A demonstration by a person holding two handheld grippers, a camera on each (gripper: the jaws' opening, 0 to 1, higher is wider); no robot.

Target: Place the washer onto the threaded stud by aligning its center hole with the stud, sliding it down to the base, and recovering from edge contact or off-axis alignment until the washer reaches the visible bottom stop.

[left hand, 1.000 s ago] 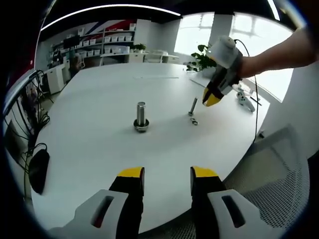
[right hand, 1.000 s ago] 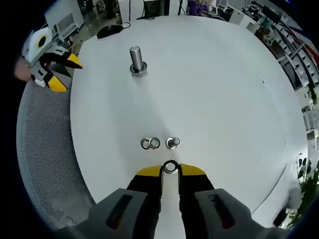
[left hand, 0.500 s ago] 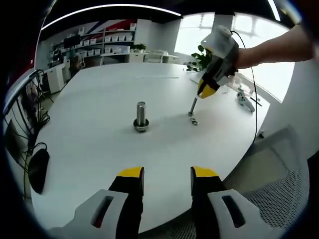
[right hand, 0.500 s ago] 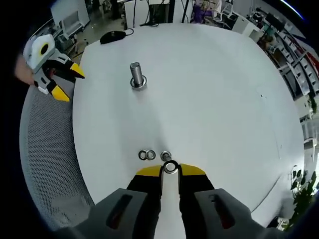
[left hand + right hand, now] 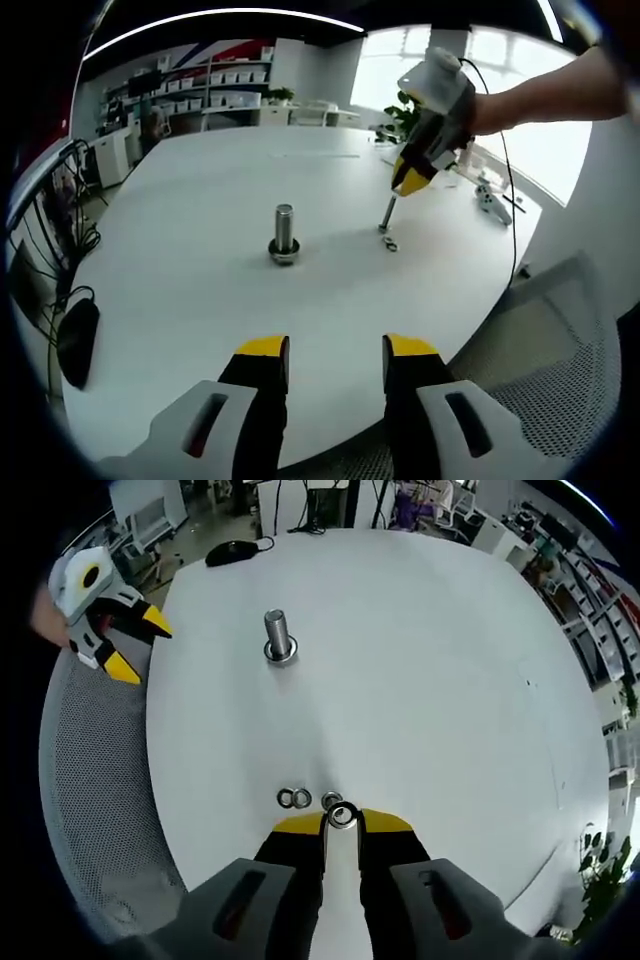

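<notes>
My right gripper (image 5: 341, 822) is pinched on a washer (image 5: 342, 815) at its yellow tips. Just beyond lie loose washers (image 5: 294, 799) on the white bench (image 5: 440, 680). Farther ahead the threaded stud (image 5: 278, 636) stands upright. My left gripper (image 5: 335, 350) hangs with jaws parted, holding nothing, stud (image 5: 284, 232) ahead.
</notes>
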